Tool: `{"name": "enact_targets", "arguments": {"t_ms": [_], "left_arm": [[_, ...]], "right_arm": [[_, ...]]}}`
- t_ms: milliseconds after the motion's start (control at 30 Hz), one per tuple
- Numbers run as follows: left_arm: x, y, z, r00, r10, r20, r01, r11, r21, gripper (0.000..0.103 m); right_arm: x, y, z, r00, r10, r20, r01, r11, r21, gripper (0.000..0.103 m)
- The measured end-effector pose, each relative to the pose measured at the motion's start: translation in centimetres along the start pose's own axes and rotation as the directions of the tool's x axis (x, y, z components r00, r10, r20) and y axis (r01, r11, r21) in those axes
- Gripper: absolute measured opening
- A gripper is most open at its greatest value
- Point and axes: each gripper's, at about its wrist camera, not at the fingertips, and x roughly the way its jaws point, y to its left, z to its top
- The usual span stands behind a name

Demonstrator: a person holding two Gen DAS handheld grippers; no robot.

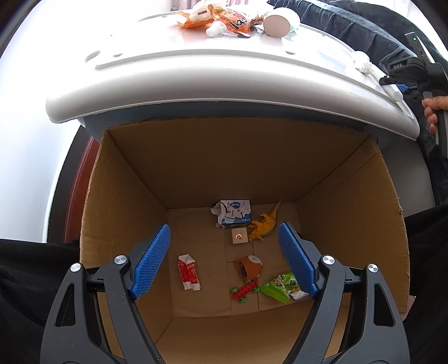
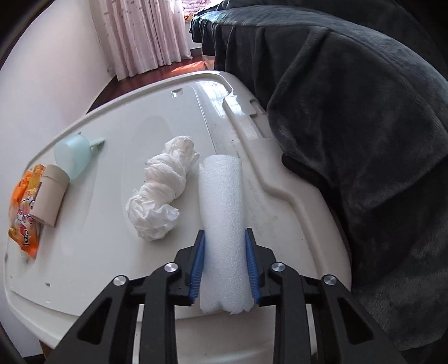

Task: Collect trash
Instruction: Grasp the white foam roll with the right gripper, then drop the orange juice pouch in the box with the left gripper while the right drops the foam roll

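My left gripper (image 1: 224, 260) is open and empty, hanging over an open cardboard box (image 1: 134, 173). On the box floor lie a red wrapper (image 1: 189, 271), a blue-white carton (image 1: 235, 214), a green wrapper (image 1: 280, 284), a brown cup (image 1: 250, 266), a yellow toy dinosaur (image 1: 264, 226), a red toy (image 1: 243, 289) and a wooden block (image 1: 239, 235). My right gripper (image 2: 225, 266) is shut on a white foam roll (image 2: 222, 218) lying on the white lid (image 2: 112, 240). Crumpled white tissue (image 2: 162, 190) lies just left of the roll.
On the lid's left lie an orange snack bag (image 2: 23, 215), a cardboard tube (image 2: 50, 196) and a pale blue cap (image 2: 70, 156). A dark blanket (image 2: 350, 126) covers the right side. The left wrist view shows the same litter at the lid's far end (image 1: 232, 19).
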Motion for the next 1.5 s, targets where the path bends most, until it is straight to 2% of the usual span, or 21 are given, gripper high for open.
{"name": "enact_targets", "arguments": {"t_ms": [100, 200, 300, 367, 467, 533, 600, 700, 833, 933, 1000, 1067, 1133, 1200, 1233, 1300, 1500], "left_arm": [[0.0, -0.1, 0.1, 1.000, 0.003, 0.001, -0.003, 1.000, 0.003, 0.078], [-0.1, -0.2, 0.5, 1.000, -0.005, -0.009, 0.005, 1.000, 0.003, 0.078], [-0.8, 0.0, 1.9, 1.000, -0.025, 0.001, 0.025, 1.000, -0.009, 0.078], [-1.8, 0.0, 3.5, 0.999, -0.037, 0.040, 0.037, 0.999, -0.004, 0.078], [-3.0, -0.2, 7.9, 0.992, -0.042, 0.122, 0.037, 0.998, 0.041, 0.078], [-3.2, -0.3, 11.1, 0.986, -0.040, 0.163, 0.030, 0.998, 0.063, 0.078], [-2.9, -0.3, 14.4, 0.981, -0.071, 0.180, 0.057, 0.995, 0.082, 0.078], [-1.0, 0.1, 19.2, 0.980, -0.099, 0.174, 0.091, 0.994, 0.056, 0.078], [2.8, 0.7, 23.4, 0.983, -0.131, 0.129, 0.129, 0.991, 0.023, 0.078], [5.5, 0.9, 24.9, 0.985, -0.146, 0.095, 0.147, 0.989, -0.002, 0.078], [6.0, 0.6, 25.3, 0.980, -0.143, 0.137, 0.146, 0.989, -0.011, 0.078], [6.3, 0.1, 25.9, 0.974, -0.180, 0.141, 0.183, 0.983, -0.013, 0.078], [6.6, -0.4, 26.3, 0.971, -0.181, 0.157, 0.186, 0.982, -0.023, 0.078], [6.8, -1.1, 26.5, 0.973, -0.144, 0.180, 0.149, 0.989, -0.013, 0.071], [7.0, -1.4, 26.4, 0.976, -0.127, 0.177, 0.130, 0.992, -0.004, 0.047], [7.0, -1.7, 26.4, 0.972, -0.146, 0.182, 0.151, 0.989, -0.011, 0.044], [5.8, -2.1, 25.3, 0.968, -0.126, 0.219, 0.125, 0.992, 0.022, 0.035]], "right_arm": [[-1.3, 0.1, -1.0, 0.998, 0.067, 0.006, -0.067, 0.997, 0.025, 0.020], [-3.8, 0.4, -2.1, 0.987, 0.148, 0.058, -0.152, 0.986, 0.067, 0.020], [-6.2, 1.1, -2.8, 0.957, 0.265, 0.120, -0.277, 0.957, 0.091, 0.020], [-7.1, 2.5, -3.2, 0.939, 0.316, 0.139, -0.325, 0.944, 0.055, 0.020], [-7.2, 5.1, -3.1, 0.923, 0.362, 0.134, -0.364, 0.932, -0.012, 0.020], [-6.9, 6.0, -2.8, 0.910, 0.396, 0.125, -0.398, 0.917, -0.009, 0.020], [-6.7, 6.7, -2.7, 0.894, 0.435, 0.108, -0.437, 0.899, -0.003, 0.021], [-6.9, 7.4, -2.5, 0.883, 0.457, 0.105, -0.458, 0.889, -0.019, 0.021], [-7.8, 7.8, -2.4, 0.876, 0.469, 0.117, -0.467, 0.883, -0.047, 0.021], [-7.9, 7.9, -2.3, 0.873, 0.474, 0.117, -0.471, 0.880, -0.053, 0.021], [-7.8, 8.1, -2.2, 0.870, 0.479, 0.112, -0.476, 0.878, -0.054, 0.021], [-7.7, 8.4, -2.2, 0.867, 0.488, 0.101, -0.485, 0.873, -0.055, 0.022], [-7.6, 8.7, -2.3, 0.864, 0.495, 0.093, -0.492, 0.869, -0.060, 0.022], [-7.6, 9.0, -2.4, 0.864, 0.496, 0.089, -0.491, 0.868, -0.072, 0.022], [-7.7, 9.2, -2.4, 0.864, 0.496, 0.089, -0.491, 0.868, -0.075, 0.022], [-7.7, 9.2, -2.4, 0.863, 0.498, 0.088, -0.492, 0.867, -0.078, 0.022], [-7.9, 9.1, -2.6, 0.864, 0.495, 0.093, -0.490, 0.868, -0.079, 0.022]]}}
